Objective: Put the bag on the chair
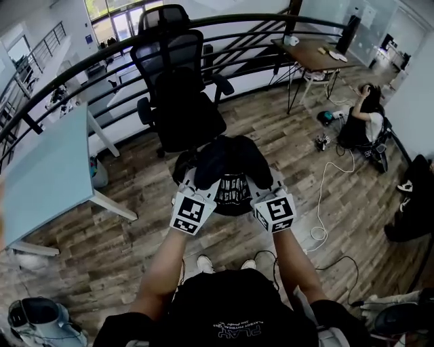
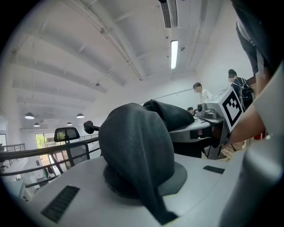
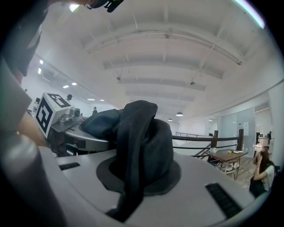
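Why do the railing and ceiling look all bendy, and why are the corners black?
Head view: the wide lens bows the railing into an arc. Left gripper view, right gripper view: fisheye lenses curve the ceiling and blacken the corners; the bag looms dark.

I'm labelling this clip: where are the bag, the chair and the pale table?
bag (image 1: 230,159): head view, its dark top fabric.
chair (image 1: 186,118): head view, middle of its seat.
table (image 1: 47,169): head view, its bare top.
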`<act>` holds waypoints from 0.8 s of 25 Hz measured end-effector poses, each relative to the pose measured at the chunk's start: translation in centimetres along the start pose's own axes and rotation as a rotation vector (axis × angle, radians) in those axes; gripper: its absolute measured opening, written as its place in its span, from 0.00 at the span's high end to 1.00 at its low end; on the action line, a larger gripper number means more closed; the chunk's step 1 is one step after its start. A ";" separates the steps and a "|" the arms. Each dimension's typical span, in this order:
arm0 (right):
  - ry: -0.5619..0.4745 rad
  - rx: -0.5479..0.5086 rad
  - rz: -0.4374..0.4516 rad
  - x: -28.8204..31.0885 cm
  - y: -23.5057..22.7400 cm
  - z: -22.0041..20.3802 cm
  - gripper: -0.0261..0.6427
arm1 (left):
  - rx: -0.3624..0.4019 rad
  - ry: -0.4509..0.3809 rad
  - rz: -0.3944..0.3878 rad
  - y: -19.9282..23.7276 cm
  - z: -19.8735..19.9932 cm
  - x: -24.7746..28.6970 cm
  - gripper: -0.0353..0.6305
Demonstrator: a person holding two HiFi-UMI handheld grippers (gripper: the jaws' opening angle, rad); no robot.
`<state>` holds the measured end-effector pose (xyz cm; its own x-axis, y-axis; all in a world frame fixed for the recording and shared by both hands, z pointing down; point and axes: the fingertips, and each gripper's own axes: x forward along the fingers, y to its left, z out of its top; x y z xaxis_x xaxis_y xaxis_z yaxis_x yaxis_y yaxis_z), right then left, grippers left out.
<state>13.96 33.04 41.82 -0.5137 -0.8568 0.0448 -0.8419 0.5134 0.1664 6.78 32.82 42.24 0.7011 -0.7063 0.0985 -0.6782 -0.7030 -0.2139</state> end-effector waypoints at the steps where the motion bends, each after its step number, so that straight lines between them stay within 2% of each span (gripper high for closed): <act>1: -0.001 0.001 -0.003 0.4 0.3 0.1 0.90 | 0.005 -0.001 -0.008 0.5 0.0 -0.2 0.91; 7: -0.001 0.020 -0.016 2.6 0.8 0.3 0.90 | 0.019 -0.002 -0.029 2.8 -0.5 0.0 0.91; 12: -0.001 0.025 -0.002 5.3 -0.5 -0.2 0.90 | 0.007 0.009 -0.025 4.9 -1.1 2.0 0.91; 20: -0.007 -0.011 0.077 11.8 -4.1 -0.3 0.90 | -0.022 0.019 0.036 10.0 -1.9 6.7 0.91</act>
<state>11.35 20.78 41.98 -0.5776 -0.8147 0.0510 -0.7983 0.5768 0.1735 4.33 20.91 42.66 0.6722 -0.7322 0.1094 -0.7076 -0.6789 -0.1961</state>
